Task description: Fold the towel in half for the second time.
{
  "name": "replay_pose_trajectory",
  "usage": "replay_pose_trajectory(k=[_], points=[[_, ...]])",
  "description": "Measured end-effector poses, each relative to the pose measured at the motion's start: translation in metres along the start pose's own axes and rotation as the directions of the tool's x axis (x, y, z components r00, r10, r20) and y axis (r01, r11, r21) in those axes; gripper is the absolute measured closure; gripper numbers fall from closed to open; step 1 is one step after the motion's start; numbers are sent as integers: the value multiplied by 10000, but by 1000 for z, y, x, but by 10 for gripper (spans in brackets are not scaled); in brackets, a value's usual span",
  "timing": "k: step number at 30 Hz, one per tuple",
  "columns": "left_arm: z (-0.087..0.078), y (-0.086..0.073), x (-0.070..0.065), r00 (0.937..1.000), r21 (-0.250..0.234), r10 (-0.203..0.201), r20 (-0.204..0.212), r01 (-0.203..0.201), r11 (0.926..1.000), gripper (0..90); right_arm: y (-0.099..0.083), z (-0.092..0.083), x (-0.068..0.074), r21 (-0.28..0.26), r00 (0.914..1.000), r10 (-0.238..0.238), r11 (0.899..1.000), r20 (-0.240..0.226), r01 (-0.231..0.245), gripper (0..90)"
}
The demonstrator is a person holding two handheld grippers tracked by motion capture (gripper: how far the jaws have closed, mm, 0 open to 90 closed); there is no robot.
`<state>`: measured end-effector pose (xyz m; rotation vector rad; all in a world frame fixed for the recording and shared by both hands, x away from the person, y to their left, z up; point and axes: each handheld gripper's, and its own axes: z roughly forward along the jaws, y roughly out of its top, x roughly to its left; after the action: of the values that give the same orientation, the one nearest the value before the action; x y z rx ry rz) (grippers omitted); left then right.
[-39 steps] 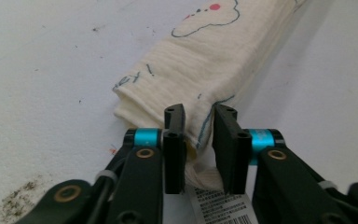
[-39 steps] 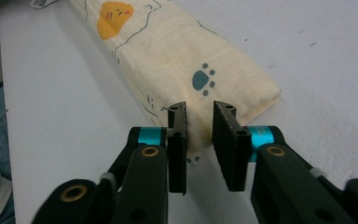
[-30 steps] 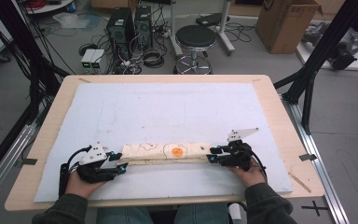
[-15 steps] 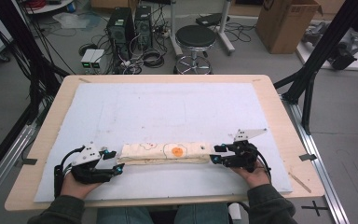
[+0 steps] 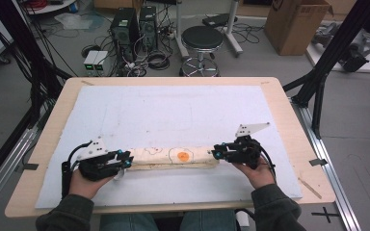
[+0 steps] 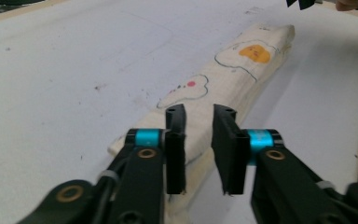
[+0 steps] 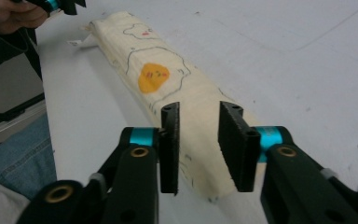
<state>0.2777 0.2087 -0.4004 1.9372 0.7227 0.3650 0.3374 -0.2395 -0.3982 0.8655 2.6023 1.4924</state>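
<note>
A folded cream cloth (image 5: pixel 173 157), printed with a fried-egg drawing, is lying as a long narrow strip across the near part of the white mat (image 5: pixel 173 110), and it is being flanked at each end by a gripper.

The left gripper (image 5: pixel 124 160) is being held at the cloth's left end. In the left gripper view the cloth (image 6: pixel 223 79) is seen stretching away beyond the left gripper (image 6: pixel 198 149), whose jaws have just been closing and are now standing at a narrow gap above the near end; no fabric is being pinched between the pads.

The right gripper (image 5: pixel 217 152) is being held at the right end. In the right gripper view its jaws (image 7: pixel 199 147), likewise just closing, are being kept narrowly apart over the cloth (image 7: pixel 168 88), with nothing gripped.
</note>
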Motion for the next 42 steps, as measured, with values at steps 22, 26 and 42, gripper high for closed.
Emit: replay_pose_trajectory(k=[22,26,42], points=[[68,6,-10,9944,2649,1043,192,-1056,9585,862,30,96,18,2458,9943,-244,9681,-1040,495,849],[67,2,-10,9937,2731,1123,70,-1099,9557,860,24,97,16,2886,9961,-221,9563,-854,460,849],[47,-16,2,9981,2385,592,-152,-539,9697,825,-4,60,2,2391,9994,-317,9704,-134,340,822]])
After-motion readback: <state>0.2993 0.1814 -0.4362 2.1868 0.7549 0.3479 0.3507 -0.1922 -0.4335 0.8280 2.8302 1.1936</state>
